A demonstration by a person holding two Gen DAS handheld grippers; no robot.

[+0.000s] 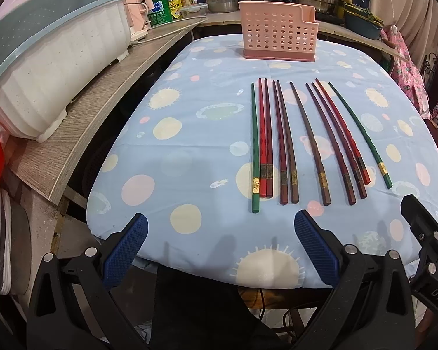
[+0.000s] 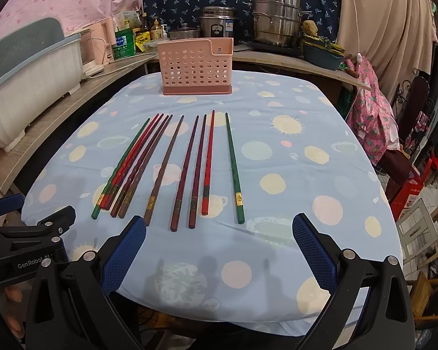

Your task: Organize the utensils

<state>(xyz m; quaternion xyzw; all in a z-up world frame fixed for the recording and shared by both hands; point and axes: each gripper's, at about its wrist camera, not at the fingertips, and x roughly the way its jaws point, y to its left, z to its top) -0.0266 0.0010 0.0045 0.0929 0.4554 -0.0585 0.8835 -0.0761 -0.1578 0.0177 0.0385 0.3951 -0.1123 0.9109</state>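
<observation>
Presently we hold left gripper (image 1: pixel 220 250) and right gripper (image 2: pixel 219 249) spread wide, empty, at the table's near edge. Ten chopsticks (image 2: pixel 178 172) lie before the pink holder (image 2: pixel 196 67). Risk: neighbours touch, so a pinch may lift two or roll one away.

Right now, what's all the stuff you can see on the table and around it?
Chopsticks: ten; two green at the outer ends, three red, five brown; side by side on the table.
Basket: one, pink with holes, standing at the table's far edge.
Tablecloth: one, light blue with dots and suns, covering the table.
Dish rack: one, white with a blue-grey rim, on the left shelf.
Pots: several, silver, on the back counter.
Bottles: a few, on the back-left counter.
Left hand-held gripper: blue pads, open, empty.
Right hand-held gripper: blue pads, open, empty.
</observation>
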